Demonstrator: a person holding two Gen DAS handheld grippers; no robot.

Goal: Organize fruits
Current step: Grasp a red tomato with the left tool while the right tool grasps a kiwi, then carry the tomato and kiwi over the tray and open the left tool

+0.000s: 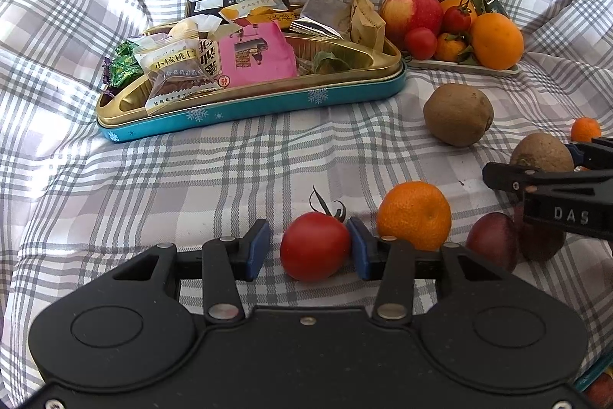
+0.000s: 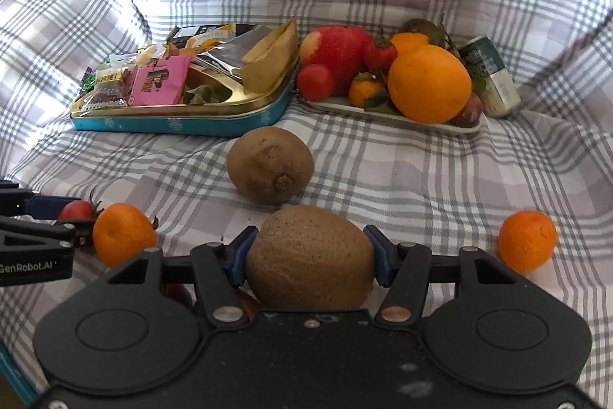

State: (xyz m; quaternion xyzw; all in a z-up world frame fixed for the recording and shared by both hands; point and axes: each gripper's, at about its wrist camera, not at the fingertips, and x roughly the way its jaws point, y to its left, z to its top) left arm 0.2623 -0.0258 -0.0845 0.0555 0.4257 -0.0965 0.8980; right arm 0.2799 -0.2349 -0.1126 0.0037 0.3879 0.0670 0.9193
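Fruits were split between two places: a heap on the white plate (image 2: 440, 125) at the back, and strays loose on the checked cloth (image 1: 230, 160) in front of us. Beside the plate sat the teal tin (image 1: 268, 102) of wrapped snacks, the biggest thing out there, with a can (image 2: 494, 79) lying behind the plate.

On the plate, the red apple (image 2: 337, 52) and the big orange (image 2: 429, 83) took up most of the room. That was our worry: the pile already stood high, and another round fruit dropped on top could roll off or knock a neighbour over the rim.

Down front, our right gripper (image 2: 310, 252) had its blue pads against both flanks of a kiwi (image 2: 310, 259), clamped on it. A second kiwi (image 2: 268, 167) lay just beyond, touching or nearly so; lifting carelessly could nudge it rolling. A mandarin (image 2: 526, 240) sat apart to the right.

Our left gripper (image 1: 310, 248) stood half wide around the cherry tomato (image 1: 314, 246). One pad touched it, the other showed a gap, so no grip yet. Squeeze too hard and that soft skin could split; close off-centre and it could squirt toward the mandarin beside it (image 1: 413, 213), just past that pad. A dark plum (image 1: 494, 244) lay further along.
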